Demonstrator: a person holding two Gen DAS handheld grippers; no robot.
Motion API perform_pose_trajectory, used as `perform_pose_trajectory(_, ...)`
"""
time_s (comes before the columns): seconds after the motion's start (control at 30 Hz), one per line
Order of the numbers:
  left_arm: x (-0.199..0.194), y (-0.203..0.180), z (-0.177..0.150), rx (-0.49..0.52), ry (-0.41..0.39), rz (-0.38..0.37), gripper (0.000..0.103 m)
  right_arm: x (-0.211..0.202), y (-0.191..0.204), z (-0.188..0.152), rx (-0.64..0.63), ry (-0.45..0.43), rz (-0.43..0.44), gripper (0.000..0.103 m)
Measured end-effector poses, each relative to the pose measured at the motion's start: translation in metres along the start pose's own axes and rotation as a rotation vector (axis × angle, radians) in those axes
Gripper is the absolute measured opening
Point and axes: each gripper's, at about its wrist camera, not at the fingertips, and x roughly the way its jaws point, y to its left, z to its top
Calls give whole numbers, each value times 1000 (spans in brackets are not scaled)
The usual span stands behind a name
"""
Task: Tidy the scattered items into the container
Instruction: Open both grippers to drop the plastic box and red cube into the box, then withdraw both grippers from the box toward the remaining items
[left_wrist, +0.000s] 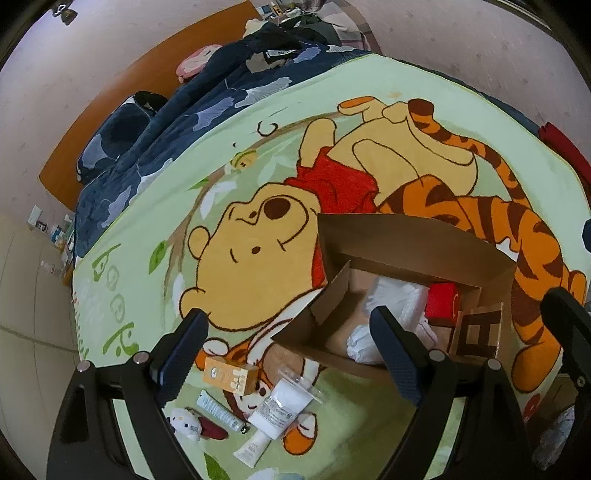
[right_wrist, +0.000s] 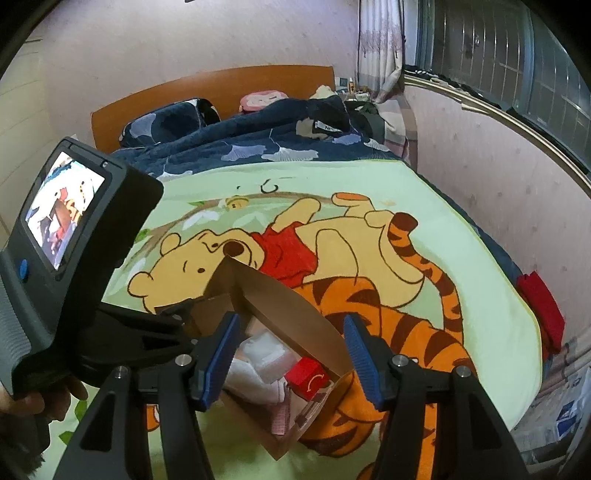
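Several items already lying inside open brown cardboard box (left_wrist: 373, 258): crumpled white plastic packaging (left_wrist: 397, 295), small red carton (left_wrist: 441, 302). Still waiting on the green cartoon blanket (left_wrist: 155, 206), left to right: small white plush cat toy (left_wrist: 184, 424), slim pale tube (left_wrist: 218, 408), orange rectangular carton (left_wrist: 231, 376), large white squeeze tube (left_wrist: 275, 408), clear plastic wrapper (left_wrist: 295, 376). Judging roughly half done.

Left gripper (left_wrist: 291, 354): jaws standing wide, gripping nothing, hovering above box's near-left corner. Right gripper (right_wrist: 291, 363): jaws parted, nothing between pads, hanging over box interior.

Showing in left wrist view only: all leftover items. Showing in right wrist view only: left handheld unit with lit screen (right_wrist: 62, 214), person's hand (right_wrist: 33, 400) holding it, curtained window (right_wrist: 480, 48).
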Motion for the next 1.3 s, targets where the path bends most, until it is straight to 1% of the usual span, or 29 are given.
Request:
perform_pose_trajectory(0.43, -42, 8, -25, -54, -26, -6, 90, -40, 15, -6, -47, -39, 14, 60)
perform_pose_trajectory(0.6, -56, 8, -38, -80, -24, -23, 90, -53, 18, -11, -51, -44, 21, 60)
perform_pose_trajectory(0.73, -63, 5, -45, -99, -10, -50, 90, -60, 16, -16, -43, -39, 21, 60)
perform_pose_trajectory(1.07, -83, -8, -52, -108, -15, -90, 90, -77, 2, -26, -3, -39, 2, 60)
perform_pose_trajectory(1.3, -95, -16, -61, -111, -24, -99, 90, -89, -4, -36, 10, -43, -15, 60)
